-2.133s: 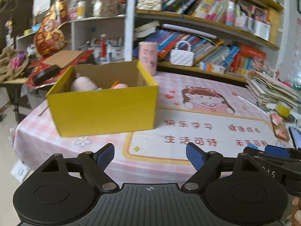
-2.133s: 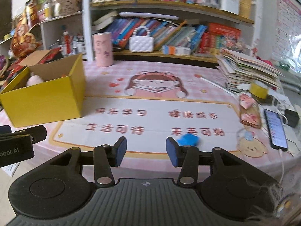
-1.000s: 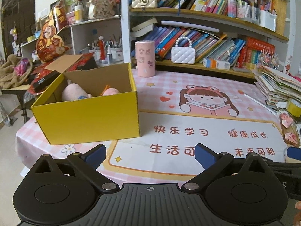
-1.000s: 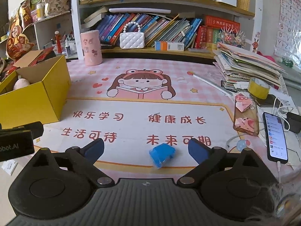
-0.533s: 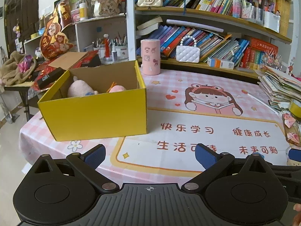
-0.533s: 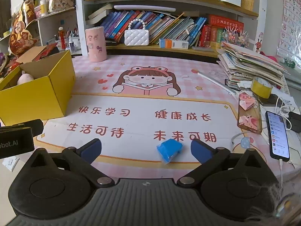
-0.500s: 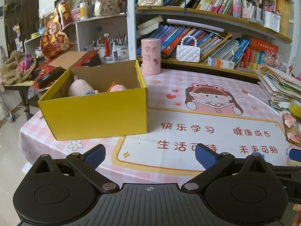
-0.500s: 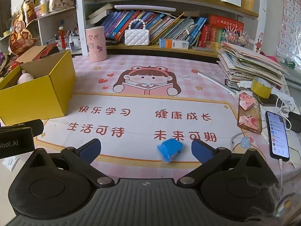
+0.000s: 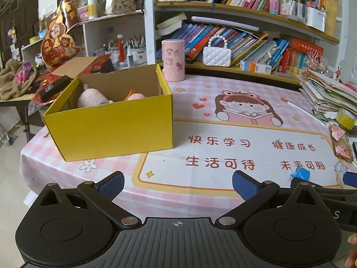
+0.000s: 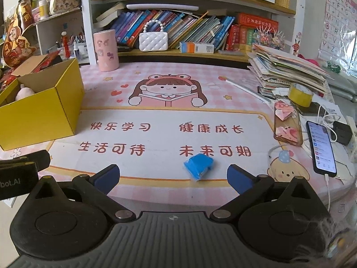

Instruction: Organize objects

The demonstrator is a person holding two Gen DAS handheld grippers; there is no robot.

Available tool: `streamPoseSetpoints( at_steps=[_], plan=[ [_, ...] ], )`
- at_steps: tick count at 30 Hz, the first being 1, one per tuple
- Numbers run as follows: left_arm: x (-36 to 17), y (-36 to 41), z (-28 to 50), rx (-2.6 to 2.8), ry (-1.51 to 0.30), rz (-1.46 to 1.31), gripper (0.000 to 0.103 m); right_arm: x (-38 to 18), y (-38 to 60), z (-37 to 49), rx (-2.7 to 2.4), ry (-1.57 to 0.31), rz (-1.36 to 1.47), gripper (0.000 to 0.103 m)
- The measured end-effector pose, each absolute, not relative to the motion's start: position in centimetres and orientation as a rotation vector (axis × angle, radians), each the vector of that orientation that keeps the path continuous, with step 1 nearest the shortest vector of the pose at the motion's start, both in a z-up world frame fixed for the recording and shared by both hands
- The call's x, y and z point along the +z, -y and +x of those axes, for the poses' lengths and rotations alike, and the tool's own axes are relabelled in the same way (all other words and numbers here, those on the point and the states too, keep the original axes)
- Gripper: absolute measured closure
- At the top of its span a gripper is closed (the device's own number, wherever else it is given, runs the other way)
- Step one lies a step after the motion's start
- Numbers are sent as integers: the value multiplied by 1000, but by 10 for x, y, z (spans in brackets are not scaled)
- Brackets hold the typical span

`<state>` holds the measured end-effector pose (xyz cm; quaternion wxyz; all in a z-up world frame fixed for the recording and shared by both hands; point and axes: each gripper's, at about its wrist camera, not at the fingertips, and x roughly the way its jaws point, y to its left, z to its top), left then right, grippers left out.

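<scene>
Lying flat, crumpled blue packet (image 10: pixel 198 164) (glossy)

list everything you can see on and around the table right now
box: 1, yellow, table's left side, open
plush toys: at least 2, pink, inside the box
small block: 1, blue, mat's near edge, between the right gripper's fingers but untouched
mat: 1, pink and white, covers the table
cylinder: 1, pink, back of table
purse: 1, white, lower shelf
paper stack: 1, mixed, right side
tape roll: 1, yellow, by the papers
phone: 1, black, right edge, plugged in
left gripper: open
right gripper: open
</scene>
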<state>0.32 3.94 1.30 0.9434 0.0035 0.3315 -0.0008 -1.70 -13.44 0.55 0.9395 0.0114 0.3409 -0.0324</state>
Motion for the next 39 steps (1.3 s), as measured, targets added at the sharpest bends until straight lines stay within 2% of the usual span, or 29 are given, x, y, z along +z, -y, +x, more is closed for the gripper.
streamPoseSetpoints(
  at_steps=[6,11,21,28,29,31,39],
  plan=[
    [11,-48,3,19,-682,-20,0,0,145,-9,-79,-718,53,3],
    [10,-57,6,55,-685,-53,0,-13,153,8,-82,-760,58,21],
    [7,-51,19,89,-693,-54,0,-37,175,40,-63,-777,55,28],
    [3,-46,23,110,-704,-61,0,-57,182,62,-46,-834,30,46],
    [2,-45,23,114,-706,-63,0,-59,183,65,-46,-841,33,54],
    [2,-43,23,121,-709,-66,0,-61,187,67,-39,-840,41,61],
    [2,-46,21,168,-707,-95,0,-44,172,72,76,-796,3,66]
  ],
)
